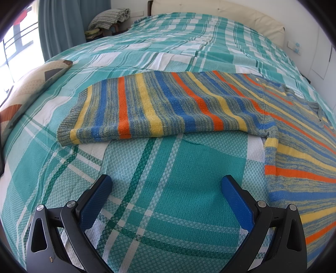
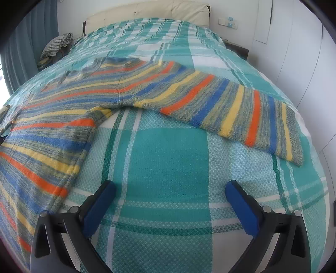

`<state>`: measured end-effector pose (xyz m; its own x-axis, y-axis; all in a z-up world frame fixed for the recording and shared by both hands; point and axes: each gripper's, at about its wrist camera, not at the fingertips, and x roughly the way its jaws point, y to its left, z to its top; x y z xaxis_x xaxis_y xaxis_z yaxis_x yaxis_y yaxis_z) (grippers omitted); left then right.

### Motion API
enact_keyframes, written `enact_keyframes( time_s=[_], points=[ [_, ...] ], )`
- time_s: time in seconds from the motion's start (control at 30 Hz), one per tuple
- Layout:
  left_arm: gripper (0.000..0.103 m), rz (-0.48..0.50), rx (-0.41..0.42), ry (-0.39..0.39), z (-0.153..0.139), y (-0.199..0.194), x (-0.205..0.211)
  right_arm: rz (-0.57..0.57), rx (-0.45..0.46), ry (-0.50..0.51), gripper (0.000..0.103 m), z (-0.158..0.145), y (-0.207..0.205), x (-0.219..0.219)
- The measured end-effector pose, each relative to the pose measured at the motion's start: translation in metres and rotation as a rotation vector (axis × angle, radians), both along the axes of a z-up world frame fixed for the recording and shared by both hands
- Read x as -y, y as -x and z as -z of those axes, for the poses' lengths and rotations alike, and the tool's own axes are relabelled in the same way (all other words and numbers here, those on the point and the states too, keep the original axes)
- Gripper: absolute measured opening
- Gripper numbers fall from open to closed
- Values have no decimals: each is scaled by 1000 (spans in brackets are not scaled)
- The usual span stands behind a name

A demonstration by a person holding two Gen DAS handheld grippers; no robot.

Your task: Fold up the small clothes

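Note:
A striped knit sweater in blue, orange, yellow and grey lies spread flat on the teal plaid bedspread. In the left wrist view one sleeve stretches across ahead of my left gripper, which is open and empty just short of it, with the body to the right. In the right wrist view the sweater has its body at the left and the other sleeve running right. My right gripper is open and empty over the bare bedspread below the armpit.
A patterned cushion lies at the bed's left edge. A folded checked blanket sits on a stand beside the cream headboard. Teal curtains hang at the window. White wardrobe doors stand on the right.

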<state>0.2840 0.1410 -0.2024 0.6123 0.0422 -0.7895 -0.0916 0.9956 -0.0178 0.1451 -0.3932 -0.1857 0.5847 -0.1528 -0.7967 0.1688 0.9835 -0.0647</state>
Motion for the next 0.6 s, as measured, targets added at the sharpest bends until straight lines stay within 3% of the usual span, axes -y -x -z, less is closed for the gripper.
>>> enact_keyframes(
  time_s=[0.17,0.6],
  points=[
    [103,0,0,0,0,0,0,-2,31,-39,103,-3,7,5],
    [103,0,0,0,0,0,0,-2,17,-15,103,-3,3,2]
  ],
)
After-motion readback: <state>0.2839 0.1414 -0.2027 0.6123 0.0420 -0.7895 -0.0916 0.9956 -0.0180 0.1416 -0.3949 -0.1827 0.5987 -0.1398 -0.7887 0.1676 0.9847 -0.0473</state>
